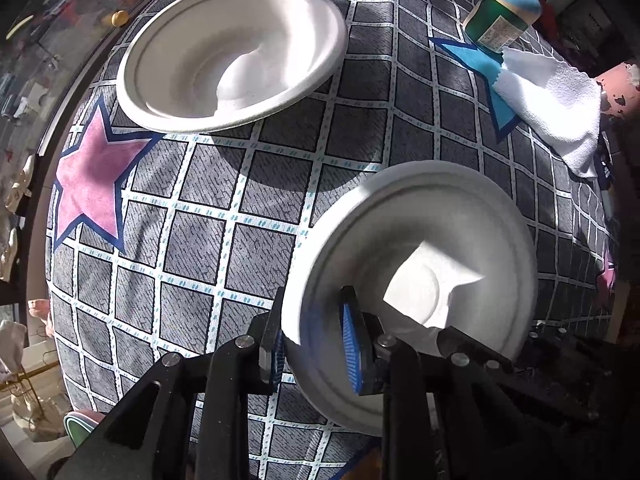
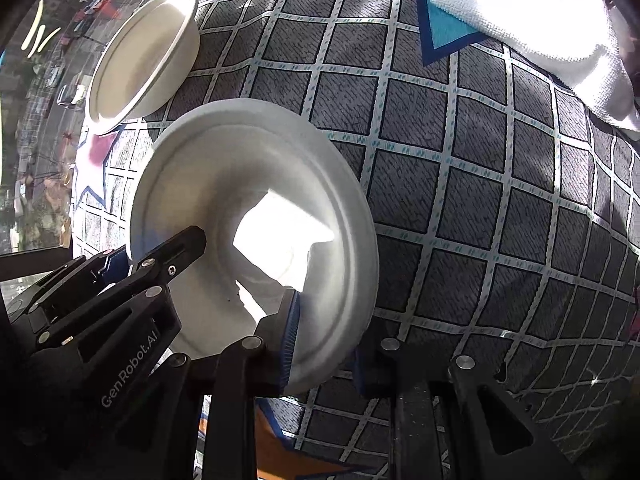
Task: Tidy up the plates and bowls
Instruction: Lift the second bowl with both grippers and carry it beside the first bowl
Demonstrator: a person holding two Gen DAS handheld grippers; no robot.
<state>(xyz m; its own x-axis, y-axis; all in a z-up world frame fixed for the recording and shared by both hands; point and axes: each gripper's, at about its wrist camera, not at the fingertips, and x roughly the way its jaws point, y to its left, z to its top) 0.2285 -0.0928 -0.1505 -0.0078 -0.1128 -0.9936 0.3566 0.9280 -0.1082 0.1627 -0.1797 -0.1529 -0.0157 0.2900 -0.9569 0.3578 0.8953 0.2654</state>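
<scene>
Surface: table covered by a cloth (image 1: 256,200), grey squares with a white grid, printed with stars. Pink star (image 1: 90,178) at the left edge, blue star (image 1: 476,60) at the far right.

On the cloth: white bowl (image 1: 232,54), far left, rim just overlapping the pink star's upper point. White folded towel (image 1: 556,108) at the right edge, covering part of the blue star. Green bottle (image 1: 502,8) standing at the far right, just behind the towel.
</scene>
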